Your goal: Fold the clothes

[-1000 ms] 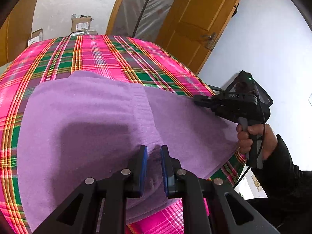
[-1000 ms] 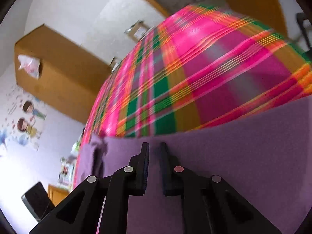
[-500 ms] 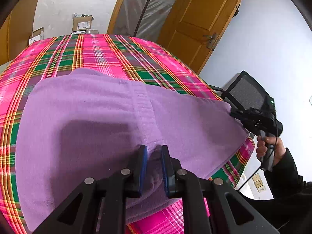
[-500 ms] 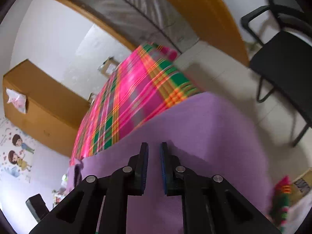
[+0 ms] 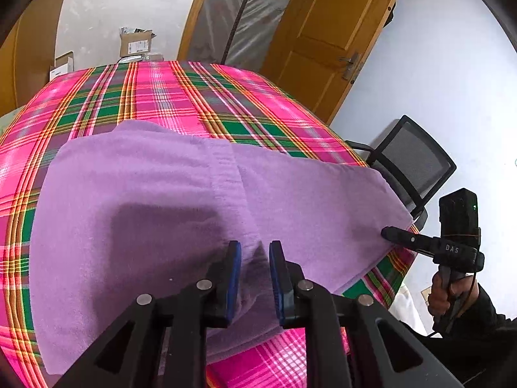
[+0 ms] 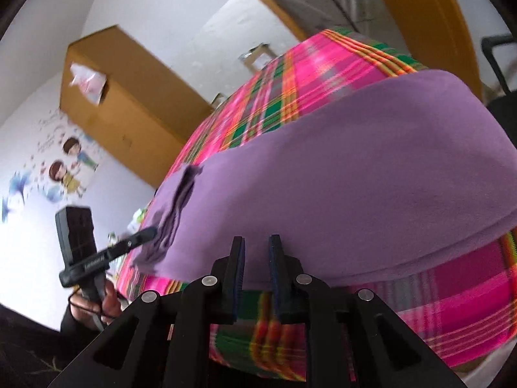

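The plaid tablecloth (image 5: 181,103), hot pink with green and orange bands, covered the whole table, and spread flat across its near half lay the purple garment (image 5: 135,200), a soft fleece piece with a ribbed seam running down its middle. Off the table's far right corner stood a black mesh chair (image 5: 410,165), with a wooden door (image 5: 326,42) behind it and cardboard boxes (image 5: 135,43) past the far edge. The left gripper (image 5: 255,274) hovered over the garment's near edge, its blue-padded jaws standing a little apart and just having opened further; a low bump of purple cloth rose in the gap, though no pad visibly pressed on it. The right gripper (image 6: 257,268) sat at the garment's right-hand edge, jaws parted with only tablecloth showing between them, the purple hem just beyond its tips. From the left camera its tip touched the cloth's corner.
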{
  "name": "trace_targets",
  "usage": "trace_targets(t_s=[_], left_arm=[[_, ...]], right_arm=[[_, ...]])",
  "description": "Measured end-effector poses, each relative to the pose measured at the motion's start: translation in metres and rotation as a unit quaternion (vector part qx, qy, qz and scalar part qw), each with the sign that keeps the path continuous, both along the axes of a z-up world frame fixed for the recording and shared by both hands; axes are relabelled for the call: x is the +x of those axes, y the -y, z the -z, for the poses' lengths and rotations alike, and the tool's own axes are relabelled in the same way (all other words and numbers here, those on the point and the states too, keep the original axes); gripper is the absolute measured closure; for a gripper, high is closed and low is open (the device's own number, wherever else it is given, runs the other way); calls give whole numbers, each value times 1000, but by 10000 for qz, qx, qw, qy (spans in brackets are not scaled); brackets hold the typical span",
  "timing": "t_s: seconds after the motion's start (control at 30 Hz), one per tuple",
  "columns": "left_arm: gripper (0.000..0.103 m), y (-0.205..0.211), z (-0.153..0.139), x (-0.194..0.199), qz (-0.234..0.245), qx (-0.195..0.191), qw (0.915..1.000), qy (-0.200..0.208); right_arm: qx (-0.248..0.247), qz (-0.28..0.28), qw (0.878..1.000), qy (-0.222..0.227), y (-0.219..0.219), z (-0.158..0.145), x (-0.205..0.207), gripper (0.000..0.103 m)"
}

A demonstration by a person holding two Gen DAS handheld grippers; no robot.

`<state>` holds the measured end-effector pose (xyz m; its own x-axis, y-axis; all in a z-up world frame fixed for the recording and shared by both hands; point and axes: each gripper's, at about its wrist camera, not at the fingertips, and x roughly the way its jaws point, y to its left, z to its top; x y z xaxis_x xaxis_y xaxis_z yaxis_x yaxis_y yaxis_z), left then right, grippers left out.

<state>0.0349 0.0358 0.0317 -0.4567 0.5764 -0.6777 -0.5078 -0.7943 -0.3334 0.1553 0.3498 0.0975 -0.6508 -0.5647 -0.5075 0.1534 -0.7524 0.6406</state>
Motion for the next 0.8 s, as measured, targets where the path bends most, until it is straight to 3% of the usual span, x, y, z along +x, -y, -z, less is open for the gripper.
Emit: trace_targets(t_s=[0.2, 0.3, 0.53, 0.8], left_arm=[[85, -31, -5, 9, 421, -50, 9991, -98], [85, -50, 3, 13, 663, -149, 9977, -35], [85, -67, 20, 13, 863, -256, 9957, 222], [85, -68, 23, 18, 937, -302, 9949, 229]], right_arm=[[100, -604, 9981, -18, 49, 2, -21, 86], [38, -570, 9984, -16, 47, 5, -21, 89], [-311, 447, 9985, 49, -24, 11, 1, 90], [-743, 1811, 9806, 131, -104, 12, 34, 90]])
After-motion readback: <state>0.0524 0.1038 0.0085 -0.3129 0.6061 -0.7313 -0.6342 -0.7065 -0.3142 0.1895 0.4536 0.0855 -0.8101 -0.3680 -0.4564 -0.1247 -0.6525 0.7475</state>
